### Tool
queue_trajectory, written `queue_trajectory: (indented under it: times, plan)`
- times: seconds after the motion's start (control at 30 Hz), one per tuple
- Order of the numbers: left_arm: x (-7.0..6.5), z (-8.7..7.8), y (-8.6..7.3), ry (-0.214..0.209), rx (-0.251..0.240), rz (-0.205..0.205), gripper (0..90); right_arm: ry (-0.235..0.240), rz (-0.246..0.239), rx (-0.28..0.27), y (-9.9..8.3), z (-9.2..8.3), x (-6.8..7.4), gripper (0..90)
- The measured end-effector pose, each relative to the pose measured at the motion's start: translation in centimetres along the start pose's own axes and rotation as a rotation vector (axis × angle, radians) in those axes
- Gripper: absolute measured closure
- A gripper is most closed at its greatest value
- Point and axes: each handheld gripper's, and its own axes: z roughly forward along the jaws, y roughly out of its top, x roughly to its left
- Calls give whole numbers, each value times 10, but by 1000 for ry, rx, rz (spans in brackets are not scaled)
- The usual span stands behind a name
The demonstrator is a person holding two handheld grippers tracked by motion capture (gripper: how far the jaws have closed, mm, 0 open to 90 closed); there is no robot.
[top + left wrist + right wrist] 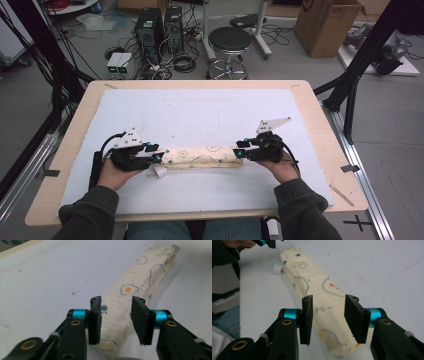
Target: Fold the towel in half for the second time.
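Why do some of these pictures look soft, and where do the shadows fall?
High view: even overhead light, slightly soft all over, with a faint shadow under the rolled cream cloth with egg prints. Left gripper view: the left tool looks sharp, while the roll's far end blurs and a grey shadow lies to its right. Right gripper view: the right tool is crisp, the far corner dark and blurred.

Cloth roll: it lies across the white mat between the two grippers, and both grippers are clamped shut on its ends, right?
Not quite. The cloth roll does lie across the white mat between the two grippers, but neither is clamped on it. In the left gripper view the left gripper straddles one end with gaps beside the cloth; the right gripper view shows the right gripper likewise open over the other end.
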Motion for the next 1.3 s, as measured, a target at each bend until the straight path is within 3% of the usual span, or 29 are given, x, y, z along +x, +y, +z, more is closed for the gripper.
queue_trajectory:
  times: [0.07,0.2,0.43,0.6,0.73,0.87,1.3]
  plan:
    - [-1,9,4,23,13,-6,677,-10,-6,5,7,10,-1,588]
    - [-4,28,6,26,35,-10,713,-12,-2,25,16,34,-1,588]
    - [-11,52,5,-16,84,4,717,-2,-29,98,19,70,3,583]
    - [-13,60,-2,-35,138,13,698,8,-44,158,16,83,8,565]
    - [-12,60,-9,-31,147,6,687,-7,-84,213,14,86,12,554]
    - [-10,57,-14,-27,147,0,672,-8,-105,222,7,86,14,542]
    - [-1,38,-25,-23,159,11,611,-26,-108,220,-10,66,10,472]
